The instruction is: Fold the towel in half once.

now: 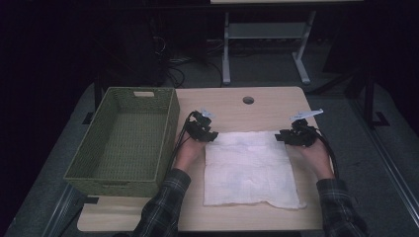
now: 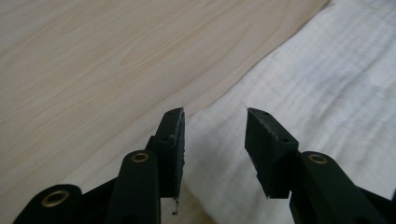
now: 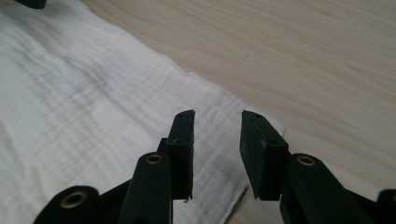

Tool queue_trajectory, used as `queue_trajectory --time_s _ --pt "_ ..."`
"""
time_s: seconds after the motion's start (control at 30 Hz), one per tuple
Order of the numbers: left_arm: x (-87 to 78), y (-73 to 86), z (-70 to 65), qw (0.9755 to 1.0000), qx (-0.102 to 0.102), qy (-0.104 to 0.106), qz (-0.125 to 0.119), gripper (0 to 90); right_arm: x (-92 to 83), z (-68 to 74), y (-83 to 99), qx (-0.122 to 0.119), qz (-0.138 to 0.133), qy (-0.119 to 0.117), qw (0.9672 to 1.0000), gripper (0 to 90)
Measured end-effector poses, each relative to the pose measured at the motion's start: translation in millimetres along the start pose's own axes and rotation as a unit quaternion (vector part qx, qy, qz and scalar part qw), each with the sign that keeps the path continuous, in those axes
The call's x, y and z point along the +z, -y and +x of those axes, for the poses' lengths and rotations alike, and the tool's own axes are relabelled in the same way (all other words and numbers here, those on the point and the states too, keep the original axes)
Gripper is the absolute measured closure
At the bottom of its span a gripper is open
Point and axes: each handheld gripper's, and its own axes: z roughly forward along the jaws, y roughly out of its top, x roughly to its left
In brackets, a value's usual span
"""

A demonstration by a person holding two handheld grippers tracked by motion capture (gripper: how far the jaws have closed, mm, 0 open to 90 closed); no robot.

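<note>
A white cloth lies spread flat at the centre of the wooden surface, low in the frame. The left claw sits at the cloth's upper left corner, jaws parted and holding nothing. The right claw sits at its upper right corner, likewise parted and empty. A green woven basket stands at the left of the frame.

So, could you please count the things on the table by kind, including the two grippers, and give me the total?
White cloth, spread flat on the table: 1
Green woven basket, at the table's left side: 1
Grippers, both with jaws apart at the cloth's far corners: 2, the left gripper and the right gripper
Total: 4
</note>
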Motion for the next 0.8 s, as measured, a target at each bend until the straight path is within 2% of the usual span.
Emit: queue_trajectory --time_s 0.07,0.2,0.3,0.37,0.43,0.57,0.63,0.73,0.8 --pt "4.4 0.5 4.0 0.9998 0.007 -0.014 0.014 56.3 5.0 -5.4 -3.7 0.001 0.010 0.007 0.9999 65.0" --pt "10.1 1.2 11.1 0.9995 -0.005 -0.021 0.022 56.3 12.3 -14.6 -9.7 0.000 0.016 0.017 0.9997 64.9" --pt "12.0 2.4 11.8 0.9993 -0.014 -0.028 0.023 56.3 17.1 -23.6 -10.7 0.012 0.018 0.030 0.9993 64.2" --pt "14.5 3.6 12.0 0.9990 -0.010 -0.030 0.030 56.3 22.7 -31.1 -9.2 0.025 0.025 0.030 0.9989 63.7" --pt "16.5 5.0 12.9 0.9989 -0.010 -0.027 0.037 56.3 27.9 -34.6 -7.8 0.030 0.031 0.025 0.9987 63.4" --pt "16.4 6.8 15.4 0.9992 -0.016 -0.020 0.031 58.1 38.1 -32.8 -5.8 0.025 0.044 0.023 0.9985 64.0" --pt "16.3 6.9 15.3 0.9993 -0.014 -0.017 0.030 61.8 39.5 -31.3 -5.4 0.020 0.044 0.029 0.9984 66.3" --pt "16.7 6.8 14.2 0.9995 -0.015 -0.011 0.026 69.3 39.2 -29.5 -4.4 0.012 0.043 0.035 0.9984 74.2" --pt "17.1 6.6 14.1 0.9995 -0.017 -0.004 0.025 75.3 38.2 -29.9 -3.2 0.017 0.042 0.030 0.9985 81.4"
